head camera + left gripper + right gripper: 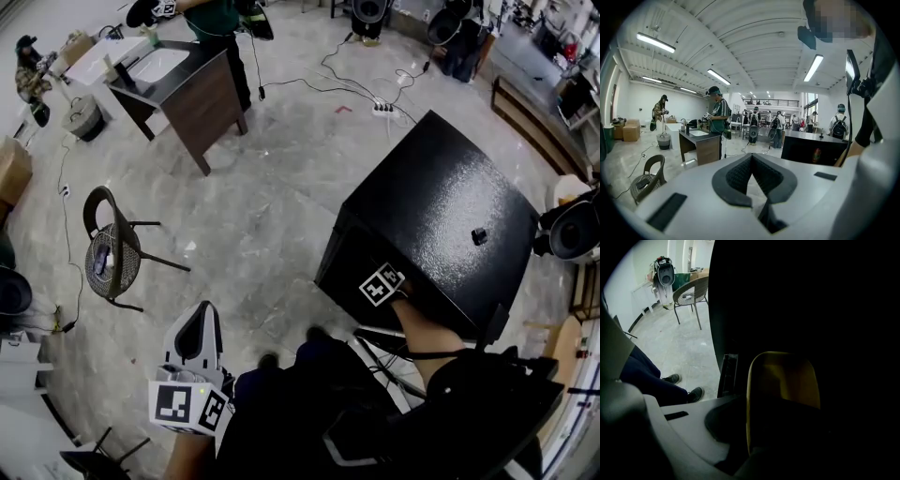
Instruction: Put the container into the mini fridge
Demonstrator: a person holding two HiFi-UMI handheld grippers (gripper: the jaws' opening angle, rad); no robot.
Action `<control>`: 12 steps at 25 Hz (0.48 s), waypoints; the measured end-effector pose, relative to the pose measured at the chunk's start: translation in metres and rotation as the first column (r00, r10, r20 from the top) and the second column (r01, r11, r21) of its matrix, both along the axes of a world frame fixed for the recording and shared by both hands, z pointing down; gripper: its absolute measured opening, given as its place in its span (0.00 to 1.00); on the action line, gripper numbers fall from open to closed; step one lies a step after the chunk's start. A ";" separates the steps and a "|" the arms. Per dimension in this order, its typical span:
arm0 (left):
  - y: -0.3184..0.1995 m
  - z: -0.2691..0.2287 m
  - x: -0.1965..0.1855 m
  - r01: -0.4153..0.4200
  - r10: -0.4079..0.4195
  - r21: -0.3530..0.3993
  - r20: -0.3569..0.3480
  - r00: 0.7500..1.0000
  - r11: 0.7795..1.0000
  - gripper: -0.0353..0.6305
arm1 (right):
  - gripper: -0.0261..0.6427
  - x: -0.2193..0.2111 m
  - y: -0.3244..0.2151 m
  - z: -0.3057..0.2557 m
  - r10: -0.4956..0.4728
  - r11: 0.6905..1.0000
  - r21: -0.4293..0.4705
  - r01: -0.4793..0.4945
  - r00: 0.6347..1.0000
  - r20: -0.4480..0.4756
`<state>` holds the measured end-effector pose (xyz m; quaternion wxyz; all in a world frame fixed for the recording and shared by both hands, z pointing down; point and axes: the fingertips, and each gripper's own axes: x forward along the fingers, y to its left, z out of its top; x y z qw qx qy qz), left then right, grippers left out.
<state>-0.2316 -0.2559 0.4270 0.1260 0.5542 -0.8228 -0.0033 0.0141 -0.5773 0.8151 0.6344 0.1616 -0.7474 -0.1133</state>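
The black mini fridge [441,206] stands on the floor at the right, and it also shows in the left gripper view [813,147]. My right arm reaches down to its front. Only the right gripper's marker cube [382,284] shows there, with the jaws hidden inside. Within the dark interior, my right gripper [740,427] is shut on the rim of a yellow container [783,380]. My left gripper [199,323] hangs at the lower left, away from the fridge. It is held about level, and it is shut [752,157] with nothing in it.
A wicker chair [112,253] stands to the left. A dark desk with a sink [187,84] is at the back, with a person in green [216,19] by it. A power strip and cables [382,109] lie behind the fridge. A small black item [479,235] sits on the fridge top.
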 end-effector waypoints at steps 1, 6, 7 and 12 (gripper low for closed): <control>0.000 0.000 0.002 -0.001 0.001 0.001 0.000 1.000 1.000 0.07 | 0.07 0.001 -0.002 0.000 0.000 1.000 0.002 0.000 1.000 -0.003; 0.005 0.002 0.004 0.007 -0.007 -0.009 -0.001 1.000 1.000 0.06 | 0.07 0.004 0.001 0.001 -0.010 1.000 -0.011 0.010 0.999 -0.035; 0.006 0.003 0.002 0.011 -0.011 -0.010 -0.002 1.000 1.000 0.07 | 0.08 0.004 0.002 0.002 -0.007 1.000 -0.012 0.007 0.999 -0.032; 0.008 0.000 0.002 -0.008 0.008 0.008 -0.010 1.000 1.000 0.07 | 0.26 0.003 0.000 -0.004 0.027 1.000 0.010 -0.027 1.000 -0.011</control>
